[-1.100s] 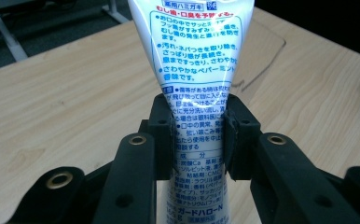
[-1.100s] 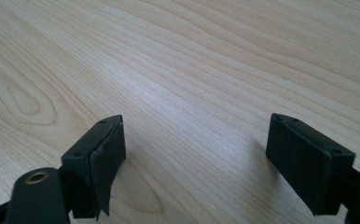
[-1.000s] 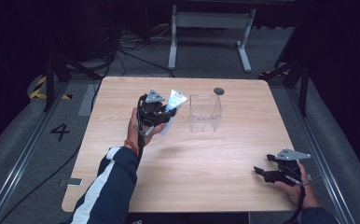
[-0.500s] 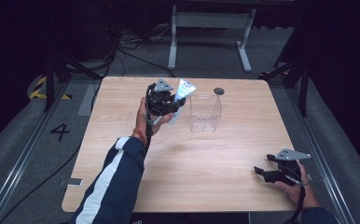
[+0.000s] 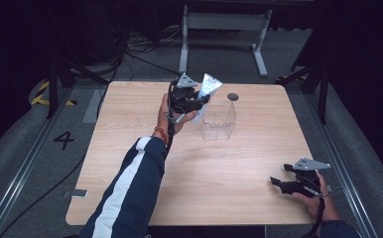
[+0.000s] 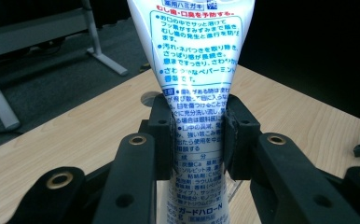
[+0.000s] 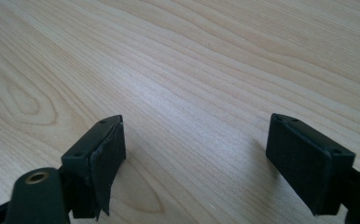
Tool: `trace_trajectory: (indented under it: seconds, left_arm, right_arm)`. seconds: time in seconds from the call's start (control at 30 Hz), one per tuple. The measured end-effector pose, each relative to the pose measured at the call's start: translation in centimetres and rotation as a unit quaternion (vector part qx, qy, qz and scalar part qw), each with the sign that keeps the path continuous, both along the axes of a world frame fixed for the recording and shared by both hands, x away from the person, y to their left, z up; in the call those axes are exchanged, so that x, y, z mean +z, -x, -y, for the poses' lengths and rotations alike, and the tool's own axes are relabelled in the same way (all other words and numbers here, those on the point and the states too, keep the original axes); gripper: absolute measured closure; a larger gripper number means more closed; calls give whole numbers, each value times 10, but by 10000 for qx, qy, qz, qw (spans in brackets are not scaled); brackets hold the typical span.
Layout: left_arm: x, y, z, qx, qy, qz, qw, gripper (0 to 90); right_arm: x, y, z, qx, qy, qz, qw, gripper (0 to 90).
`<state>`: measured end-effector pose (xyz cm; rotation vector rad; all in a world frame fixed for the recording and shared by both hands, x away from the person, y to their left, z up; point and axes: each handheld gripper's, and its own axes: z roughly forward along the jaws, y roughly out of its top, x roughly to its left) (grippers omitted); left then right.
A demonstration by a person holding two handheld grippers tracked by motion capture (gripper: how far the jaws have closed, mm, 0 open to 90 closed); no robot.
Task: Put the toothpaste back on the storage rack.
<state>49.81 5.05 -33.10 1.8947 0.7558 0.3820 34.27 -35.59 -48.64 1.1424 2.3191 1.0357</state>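
A white toothpaste tube (image 5: pixel 205 92) with blue Japanese print is held upright above the table, just left of a clear plastic box (image 5: pixel 219 120). My left gripper (image 5: pixel 198 103) is shut on the tube; in the left gripper view its two pads pinch the tube (image 6: pixel 197 88) across its middle. My right gripper (image 5: pixel 275 182) rests low at the table's front right, open, with bare wood between its jaws (image 7: pixel 194 144).
The wooden table (image 5: pixel 130 148) has a small dark round hole (image 5: pixel 232 96) near its far edge, behind the clear box. A metal frame (image 5: pixel 224 22) stands on the floor beyond the table. Cables lie on the floor at far left.
My left gripper has carried the tube to the right and farther back, closer to the clear box. The right gripper has stayed put.
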Motion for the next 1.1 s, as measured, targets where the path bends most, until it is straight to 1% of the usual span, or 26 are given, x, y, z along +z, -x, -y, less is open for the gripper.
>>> trace_trajectory:
  seconds: [0.03,0.07,0.17,0.23,0.27,0.33,0.37,0.4,0.47,0.5,0.57,0.6,0.73,0.77,0.83,0.93,0.97,1.07,1.1]
  left_arm:
    - [-1,-2,2,-4,-3,-19,10000,695]
    - [-2,-4,3,-33,-47,20,10000,696]
    - [-5,-9,7,-15,90,-13,10000,696]
    - [-6,-13,9,-18,79,34,10000,696]
    - [-7,-14,11,-26,137,36,9999,696]
    - [-6,-16,14,-36,174,82,9998,696]
    - [-6,-17,15,-41,197,50,9998,696]
    - [-6,-18,17,-48,207,80,9997,696]
    - [-6,-20,20,-38,250,80,9996,696]
    - [-7,-21,22,-50,251,72,9996,696]
    - [-8,-23,26,-51,153,137,9998,696]
    - [-10,-25,29,-51,198,111,9997,696]
    - [-13,-29,33,-60,208,120,9997,696]
    - [-15,-31,35,-75,262,52,9996,696]
    - [-19,-34,38,-39,228,60,9997,696]
    - [-25,-38,41,-17,262,79,9996,695]
    - [-26,-38,41,-6,221,66,9997,695]
    - [-32,-40,42,29,228,148,9996,695]
    - [-34,-40,42,2,327,120,9994,695]
  right_arm:
    - [0,0,0,1,1,1,10000,202]
    - [0,0,0,0,0,0,10000,202]
    - [0,0,0,0,0,-1,10000,202]
    - [0,0,0,1,1,-1,10000,202]
    - [0,0,0,0,0,0,10000,202]
    - [0,0,0,0,1,0,10000,202]
    - [0,0,0,-1,-1,0,10000,202]
    - [0,0,0,4,11,5,10000,202]
    - [0,0,0,3,11,5,10000,202]
    - [0,0,0,3,11,4,10000,202]
    - [0,0,0,4,12,5,10000,202]
    - [0,0,0,4,10,2,10000,202]
    - [0,0,0,1,9,1,10000,202]
    - [0,0,0,4,12,3,10000,202]
    - [0,0,0,2,10,4,10000,202]
    - [0,0,0,1,12,5,10000,202]
    - [0,0,0,3,13,5,10000,202]
    - [0,0,0,1,9,3,10000,202]
    - [0,0,0,0,10,2,10000,202]
